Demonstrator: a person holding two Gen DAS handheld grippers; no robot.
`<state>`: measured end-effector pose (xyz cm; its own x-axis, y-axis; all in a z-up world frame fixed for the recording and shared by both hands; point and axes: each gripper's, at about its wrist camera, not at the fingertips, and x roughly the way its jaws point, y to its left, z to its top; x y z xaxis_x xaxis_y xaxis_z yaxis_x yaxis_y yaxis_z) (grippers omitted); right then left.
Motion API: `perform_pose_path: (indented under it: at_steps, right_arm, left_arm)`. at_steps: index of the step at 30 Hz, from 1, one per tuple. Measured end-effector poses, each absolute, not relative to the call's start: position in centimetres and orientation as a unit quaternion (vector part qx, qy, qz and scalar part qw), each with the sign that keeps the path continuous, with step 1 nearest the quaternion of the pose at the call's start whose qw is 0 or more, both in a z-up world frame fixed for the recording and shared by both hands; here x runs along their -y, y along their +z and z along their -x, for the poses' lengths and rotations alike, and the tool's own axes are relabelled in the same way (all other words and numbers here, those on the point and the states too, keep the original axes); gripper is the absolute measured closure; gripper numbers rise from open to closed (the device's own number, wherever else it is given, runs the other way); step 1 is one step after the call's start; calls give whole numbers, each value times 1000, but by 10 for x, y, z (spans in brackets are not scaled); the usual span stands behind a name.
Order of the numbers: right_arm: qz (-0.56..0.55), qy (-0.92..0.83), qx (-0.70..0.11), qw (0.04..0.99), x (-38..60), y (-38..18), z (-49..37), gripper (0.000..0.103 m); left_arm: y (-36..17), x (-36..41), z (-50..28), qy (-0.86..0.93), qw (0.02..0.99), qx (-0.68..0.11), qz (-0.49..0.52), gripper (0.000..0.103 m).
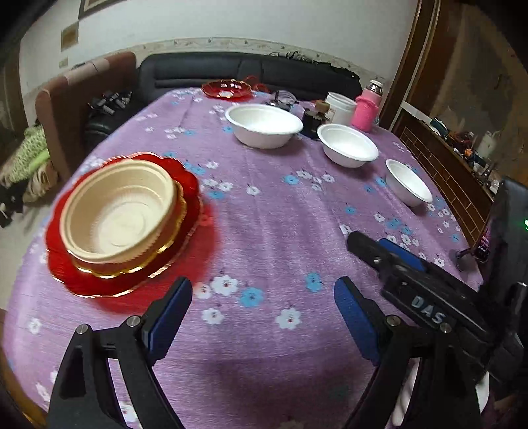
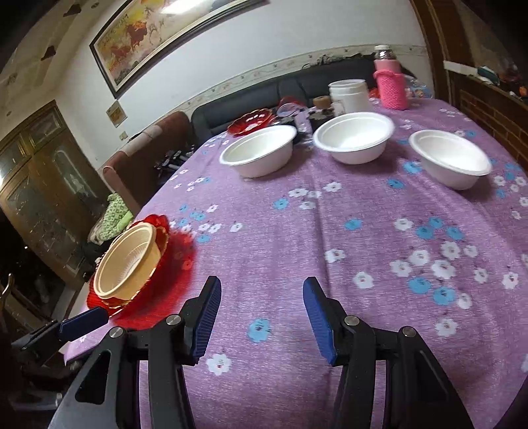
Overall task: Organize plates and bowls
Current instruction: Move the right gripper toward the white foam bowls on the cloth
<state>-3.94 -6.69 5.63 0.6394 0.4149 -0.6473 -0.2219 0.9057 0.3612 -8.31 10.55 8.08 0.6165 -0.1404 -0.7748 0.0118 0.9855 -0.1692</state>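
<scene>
Currently both tools empty, jaws apart: left tool (image 1: pixel 263 308), right tool (image 2: pixel 262 308); cream bowl (image 1: pixel 120 211) on red plate (image 1: pixel 194 244).

White wall (image 2: pixel 264 43), dark sofa (image 1: pixel 231 71) (framed painting (image 2: pixel 158 29))

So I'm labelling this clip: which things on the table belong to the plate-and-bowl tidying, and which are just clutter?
Job:
- three white bowls
- cream bowl
- gold-rimmed plate under it
- big red plate
- far red plate

Clutter:
- pink-sleeved flask
- white tub
- small dark bits beside it
</scene>
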Motion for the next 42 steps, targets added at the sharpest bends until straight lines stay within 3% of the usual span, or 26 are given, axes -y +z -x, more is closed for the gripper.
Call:
perform_pose_path:
  at_steps: [10, 23, 32, 35, 39, 42]
  right_arm:
    - [-108, 143, -370, 912, 90, 71, 43, 47]
    - [-59, 140, -236, 960, 103, 234, 13, 47]
    - [-39, 115, -213, 970, 99, 315, -19, 47]
    - [-32, 105, -205, 973, 96, 346, -28, 47]
    - [4, 88, -179, 980, 83, 385, -39, 35]
    - [22, 91, -186, 978, 65, 407, -55, 35]
  left_arm:
    - [103, -88, 83, -76, 905, -417, 15, 16]
    - [246, -182, 72, 23, 953, -295, 63, 16]
    - [312, -209, 62, 88, 971, -223, 17, 15]
    - [329, -205, 60, 101, 976, -194, -6, 15]
    - [338, -191, 57, 107, 978, -172, -38, 12]
    - [334, -183, 44, 100, 979, -173, -42, 12]
